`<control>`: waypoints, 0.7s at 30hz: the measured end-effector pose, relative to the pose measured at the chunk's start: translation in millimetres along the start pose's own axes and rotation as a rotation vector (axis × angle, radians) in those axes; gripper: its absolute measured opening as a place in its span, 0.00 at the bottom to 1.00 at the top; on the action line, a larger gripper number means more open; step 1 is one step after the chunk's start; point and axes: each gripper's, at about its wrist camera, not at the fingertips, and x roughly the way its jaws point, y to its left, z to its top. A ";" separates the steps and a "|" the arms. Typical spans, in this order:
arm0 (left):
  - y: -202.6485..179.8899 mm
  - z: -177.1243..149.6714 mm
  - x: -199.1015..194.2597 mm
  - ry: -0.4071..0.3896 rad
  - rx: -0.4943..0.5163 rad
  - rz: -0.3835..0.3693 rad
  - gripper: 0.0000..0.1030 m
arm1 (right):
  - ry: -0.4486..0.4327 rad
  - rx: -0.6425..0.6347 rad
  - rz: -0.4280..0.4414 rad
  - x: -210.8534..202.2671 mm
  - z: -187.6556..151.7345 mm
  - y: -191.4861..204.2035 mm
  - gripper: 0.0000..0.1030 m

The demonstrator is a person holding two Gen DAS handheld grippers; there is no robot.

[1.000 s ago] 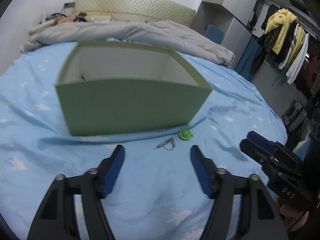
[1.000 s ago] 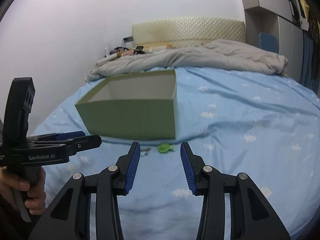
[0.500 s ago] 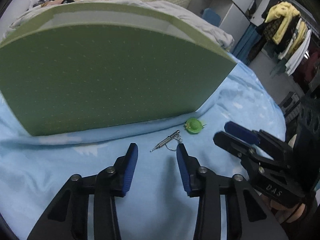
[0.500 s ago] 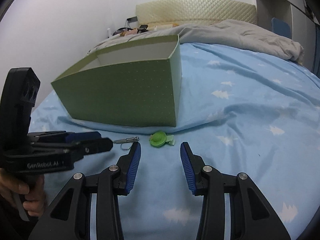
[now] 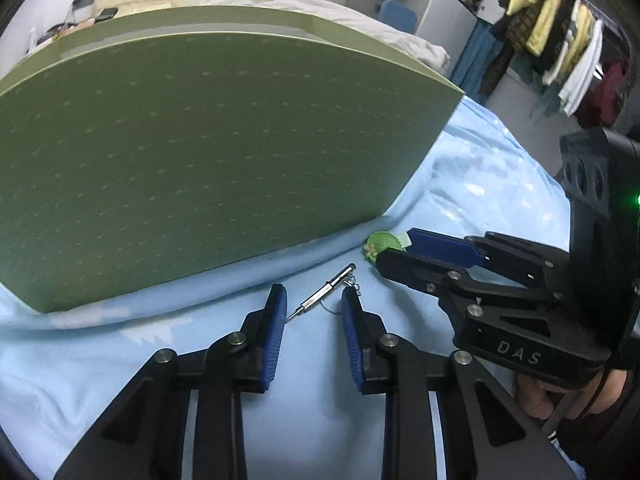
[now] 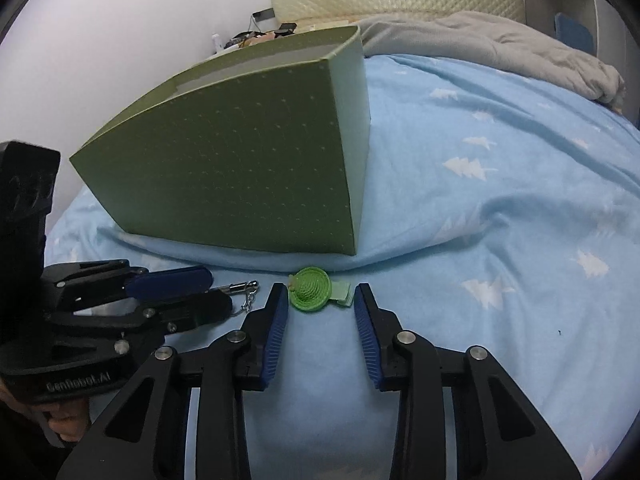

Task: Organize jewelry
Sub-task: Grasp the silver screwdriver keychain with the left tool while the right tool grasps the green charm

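In the left wrist view, the left gripper (image 5: 313, 302) is hanging low over the sheet (image 5: 80, 380) with its jaws parted, holding nothing. The pin (image 5: 322, 295), a thin silver stick with a small chain at its far end, is lying right between the fingertips, its long axis running diagonally from beside the left pad up and away toward the right, so the near tip is almost touching the left pad while the far end is reaching past the right one. The box (image 5: 200, 160) is standing just ahead, filling most of the view. To the right, the right gripper (image 5: 404, 252) is coming in beside the charm (image 5: 382, 243). In the right wrist view, the right gripper (image 6: 321, 296) is also sitting with jaws apart and empty, and the green round charm (image 6: 310, 290) is lying between its fingertips, nearer the left pad, its pale tab pointing toward the right pad. The box (image 6: 240, 168) is standing just beyond it. The left gripper (image 6: 204, 292) is lying to the left, over the pin (image 6: 238, 288). Each gripper looks nearer its own piece; for the pin, I judge the skewed axis is what a closing pinch turns on.
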 end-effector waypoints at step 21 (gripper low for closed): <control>-7.3 -0.8 -8.1 -0.021 -0.006 0.022 0.02 | -0.010 -0.031 -0.019 -12.2 -2.1 12.1 0.24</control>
